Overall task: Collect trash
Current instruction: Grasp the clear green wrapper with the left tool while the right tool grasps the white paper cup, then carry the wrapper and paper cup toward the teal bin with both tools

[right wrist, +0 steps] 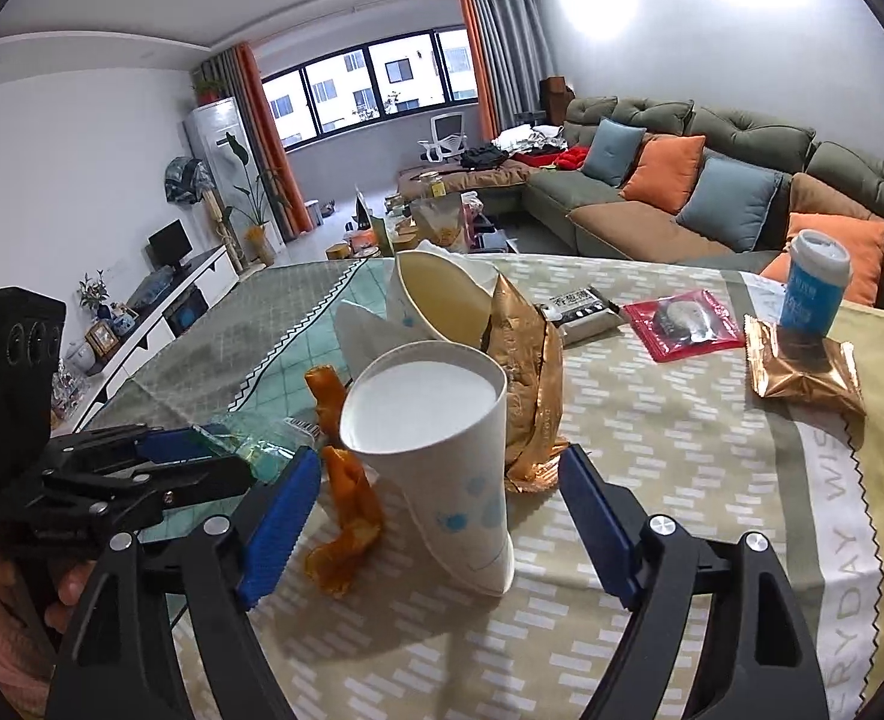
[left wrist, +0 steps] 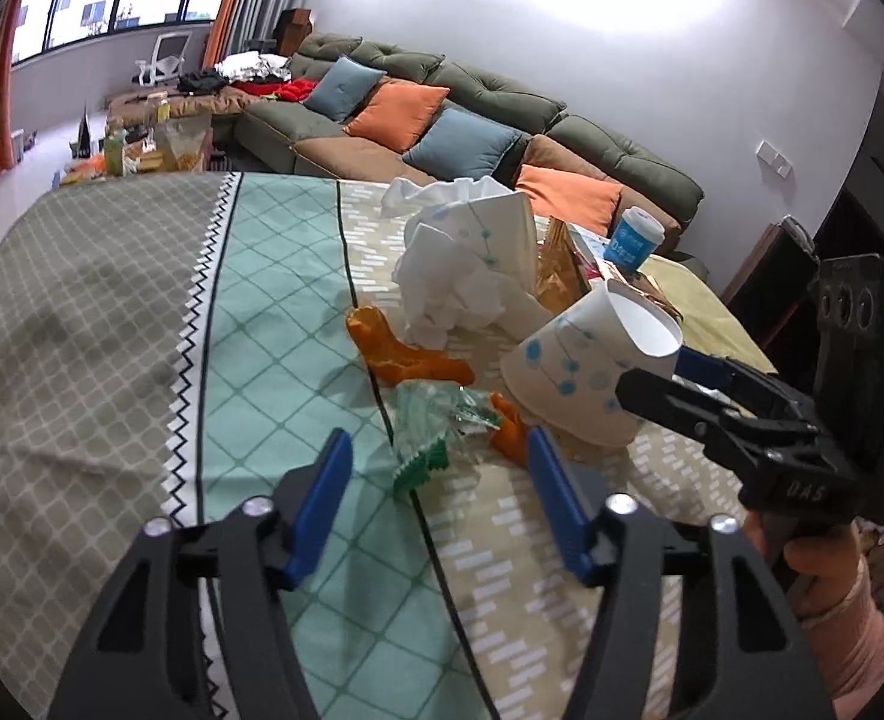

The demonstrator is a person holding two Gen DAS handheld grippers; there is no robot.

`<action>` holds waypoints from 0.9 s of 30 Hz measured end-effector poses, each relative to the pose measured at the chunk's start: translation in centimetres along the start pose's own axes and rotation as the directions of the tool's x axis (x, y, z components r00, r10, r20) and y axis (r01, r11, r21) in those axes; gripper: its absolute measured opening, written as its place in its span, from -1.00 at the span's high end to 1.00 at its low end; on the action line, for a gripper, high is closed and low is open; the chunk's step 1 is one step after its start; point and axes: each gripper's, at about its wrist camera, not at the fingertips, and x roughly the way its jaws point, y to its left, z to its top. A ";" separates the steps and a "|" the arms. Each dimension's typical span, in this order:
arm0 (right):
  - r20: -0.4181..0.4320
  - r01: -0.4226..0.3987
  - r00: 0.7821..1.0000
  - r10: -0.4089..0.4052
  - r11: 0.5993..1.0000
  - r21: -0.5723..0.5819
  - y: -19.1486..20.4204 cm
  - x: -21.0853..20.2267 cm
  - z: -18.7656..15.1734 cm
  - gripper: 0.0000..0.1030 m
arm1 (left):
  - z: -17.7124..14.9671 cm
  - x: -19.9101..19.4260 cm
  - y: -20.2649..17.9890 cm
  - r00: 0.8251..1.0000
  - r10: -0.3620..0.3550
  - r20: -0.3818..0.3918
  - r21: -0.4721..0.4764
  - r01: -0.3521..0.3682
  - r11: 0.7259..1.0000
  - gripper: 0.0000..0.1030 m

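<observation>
A tipped white paper cup with blue dots [right wrist: 436, 468] [left wrist: 580, 378] lies on the patterned tablecloth [right wrist: 652, 480]. My right gripper [right wrist: 436, 510] is open, its blue fingers on either side of the cup. My left gripper [left wrist: 436, 480] is open, with a clear green-edged wrapper [left wrist: 436, 426] between its fingertips. Orange peels [left wrist: 406, 354] [right wrist: 346, 516] lie beside it. A second paper cup [left wrist: 490, 228] holds crumpled tissue [left wrist: 454, 294]. A gold wrapper [right wrist: 532, 384] stands behind the near cup.
A blue-labelled cup [right wrist: 814, 288] sits on a gold snack packet [right wrist: 802, 372] at the right. A red packet [right wrist: 682, 324] and a black-white packet [right wrist: 580, 312] lie farther back. A sofa [right wrist: 712, 192] with cushions stands behind the table.
</observation>
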 end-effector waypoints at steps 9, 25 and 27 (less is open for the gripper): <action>-0.009 -0.016 1.000 0.016 1.000 0.024 -0.6 0.2 0.0 -0.17 | -0.3 0.6 0.0 1.000 -0.018 -0.012 -0.012 0.018 1.000 0.61; 0.030 -0.042 0.999 0.042 0.999 0.020 -0.4 -1.7 0.5 0.47 | -0.6 -2.8 0.4 0.998 -0.009 0.059 0.012 0.008 1.000 0.79; 0.043 -0.050 0.998 0.049 0.999 0.017 -0.2 -2.2 0.7 0.49 | -0.7 -3.3 0.6 0.998 -0.005 0.067 0.006 0.005 1.000 0.79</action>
